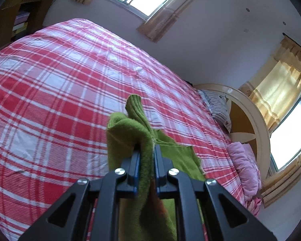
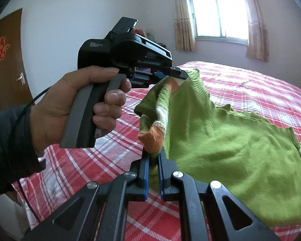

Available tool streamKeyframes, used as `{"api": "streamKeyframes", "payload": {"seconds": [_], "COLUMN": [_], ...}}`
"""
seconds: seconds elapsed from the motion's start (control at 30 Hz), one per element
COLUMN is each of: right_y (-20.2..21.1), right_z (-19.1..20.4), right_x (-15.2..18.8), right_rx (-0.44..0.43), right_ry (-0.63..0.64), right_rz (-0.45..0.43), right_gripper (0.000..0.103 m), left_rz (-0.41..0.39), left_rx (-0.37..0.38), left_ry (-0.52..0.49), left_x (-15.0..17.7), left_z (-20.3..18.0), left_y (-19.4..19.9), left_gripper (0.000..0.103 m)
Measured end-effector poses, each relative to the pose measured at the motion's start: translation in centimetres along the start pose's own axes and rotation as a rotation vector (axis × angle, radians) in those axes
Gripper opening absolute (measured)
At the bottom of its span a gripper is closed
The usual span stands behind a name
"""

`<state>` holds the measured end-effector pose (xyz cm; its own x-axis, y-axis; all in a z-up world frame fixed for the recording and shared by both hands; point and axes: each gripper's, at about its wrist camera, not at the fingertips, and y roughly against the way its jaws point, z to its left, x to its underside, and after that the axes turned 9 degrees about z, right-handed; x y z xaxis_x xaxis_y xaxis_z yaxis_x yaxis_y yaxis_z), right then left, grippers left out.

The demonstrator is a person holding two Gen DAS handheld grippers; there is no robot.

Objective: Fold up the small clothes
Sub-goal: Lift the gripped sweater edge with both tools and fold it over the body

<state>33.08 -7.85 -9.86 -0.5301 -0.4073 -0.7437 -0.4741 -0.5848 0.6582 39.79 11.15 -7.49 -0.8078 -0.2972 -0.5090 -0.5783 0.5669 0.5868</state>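
A small green knitted sweater (image 2: 220,140) with orange and white trim hangs over the red and white checked bed (image 2: 260,84). My right gripper (image 2: 154,154) is shut on an orange-trimmed edge of it. My left gripper (image 1: 146,150) is shut on another bunched edge of the green sweater (image 1: 130,132), lifted above the bed (image 1: 50,80). In the right wrist view the left gripper (image 2: 185,76) is held in a hand (image 2: 74,104) and pinches the sweater's upper edge. The lower part of the sweater drapes toward the bed.
A headboard (image 1: 248,124) with a striped pillow (image 1: 218,106) and pink bedding (image 1: 244,166) lies at the bed's right end. A wooden shelf (image 1: 16,20) stands at the far left. Curtained windows (image 2: 218,16) and a brown door (image 2: 6,60) line the walls.
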Motion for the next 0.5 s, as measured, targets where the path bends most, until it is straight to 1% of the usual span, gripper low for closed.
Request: {"api": "streamKeyframes", "payload": {"seconds": [0.03,0.1,0.23,0.5], "right_y": [0.3,0.9,2.5,5.2], "right_z": [-0.2,-0.6,-1.8,-5.6], "right_x": [0.0,0.1,0.4,1.8], "right_rx": [-0.002,-0.001,-0.003,-0.014], "right_ry": [-0.004,-0.010,-0.042,-0.142], "right_rz": [-0.003,-0.012,-0.031,-0.064], "right_gripper": [0.007,0.007,0.007,0.007], "left_rz": [0.002,0.001,0.000,0.024], "left_rx": [0.006,-0.005,-0.003,0.019], "left_ry": [-0.007,-0.020,-0.021,-0.051], "left_x": [-0.1,-0.2,-0.3,-0.4], "left_z": [-0.5,-1.4,-2.9,-6.2], "left_y": [-0.2,-0.5,-1.5,-4.5], "left_gripper": [0.012,0.012,0.011,0.011]}}
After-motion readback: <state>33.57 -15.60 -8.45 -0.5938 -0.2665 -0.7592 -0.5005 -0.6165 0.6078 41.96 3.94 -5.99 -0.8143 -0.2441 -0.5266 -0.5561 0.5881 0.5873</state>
